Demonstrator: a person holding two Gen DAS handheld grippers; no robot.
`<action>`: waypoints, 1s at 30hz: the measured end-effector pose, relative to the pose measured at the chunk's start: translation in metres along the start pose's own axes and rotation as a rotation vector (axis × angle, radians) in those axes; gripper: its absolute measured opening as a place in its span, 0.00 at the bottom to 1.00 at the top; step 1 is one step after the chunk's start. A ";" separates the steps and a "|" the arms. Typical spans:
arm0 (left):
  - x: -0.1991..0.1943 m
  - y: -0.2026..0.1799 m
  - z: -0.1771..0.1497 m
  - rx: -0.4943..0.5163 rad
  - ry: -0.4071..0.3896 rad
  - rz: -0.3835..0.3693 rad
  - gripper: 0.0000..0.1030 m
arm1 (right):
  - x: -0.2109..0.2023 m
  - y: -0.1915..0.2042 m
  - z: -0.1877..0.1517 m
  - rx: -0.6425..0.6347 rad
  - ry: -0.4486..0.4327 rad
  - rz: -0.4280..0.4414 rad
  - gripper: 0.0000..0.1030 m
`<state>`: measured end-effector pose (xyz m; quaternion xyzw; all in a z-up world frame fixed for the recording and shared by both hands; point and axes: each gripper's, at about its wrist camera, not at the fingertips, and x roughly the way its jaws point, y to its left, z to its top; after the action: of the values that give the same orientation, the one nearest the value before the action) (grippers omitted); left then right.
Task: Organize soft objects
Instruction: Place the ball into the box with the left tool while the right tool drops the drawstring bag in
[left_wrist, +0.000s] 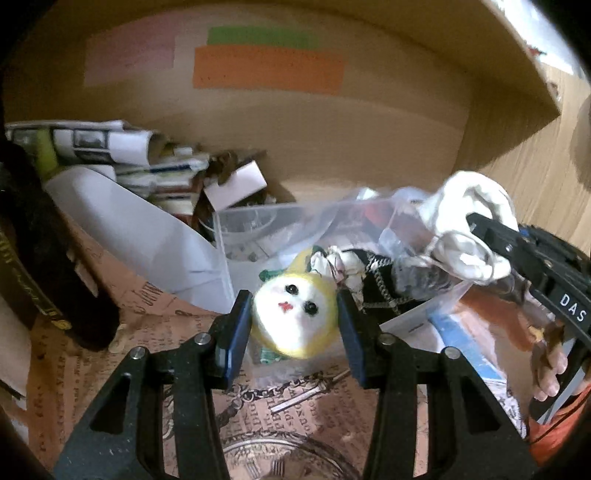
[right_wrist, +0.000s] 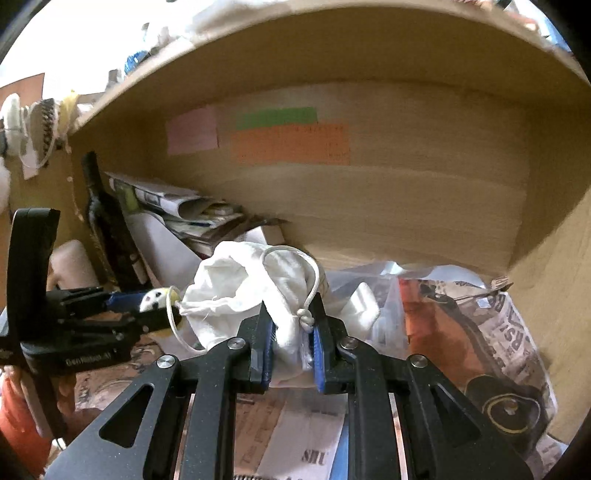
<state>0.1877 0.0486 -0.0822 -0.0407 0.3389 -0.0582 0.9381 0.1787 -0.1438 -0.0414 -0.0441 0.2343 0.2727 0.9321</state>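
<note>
Both pairs of jaws are pinching something: the left gripper clamps a small white-faced plush toy, and the right gripper squeezes a white drawstring pouch. Both are held inside a wooden shelf compartment, above printed paper and clear plastic bags.

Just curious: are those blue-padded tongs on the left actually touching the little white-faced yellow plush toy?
Touching. In the left wrist view, the left gripper presses both blue pads against the sides of the white-faced yellow plush toy, with no gap visible.
</note>
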 end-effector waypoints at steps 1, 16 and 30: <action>0.005 -0.002 0.000 0.009 0.010 -0.001 0.44 | 0.004 -0.001 0.000 -0.001 0.007 -0.002 0.15; 0.038 -0.007 -0.003 0.038 0.067 0.007 0.45 | 0.065 -0.001 -0.015 -0.032 0.171 -0.024 0.18; -0.009 -0.014 -0.013 0.054 -0.013 0.008 0.63 | 0.032 0.011 -0.017 -0.091 0.157 -0.024 0.56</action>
<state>0.1717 0.0353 -0.0849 -0.0142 0.3315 -0.0633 0.9412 0.1893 -0.1229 -0.0706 -0.1105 0.2933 0.2675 0.9112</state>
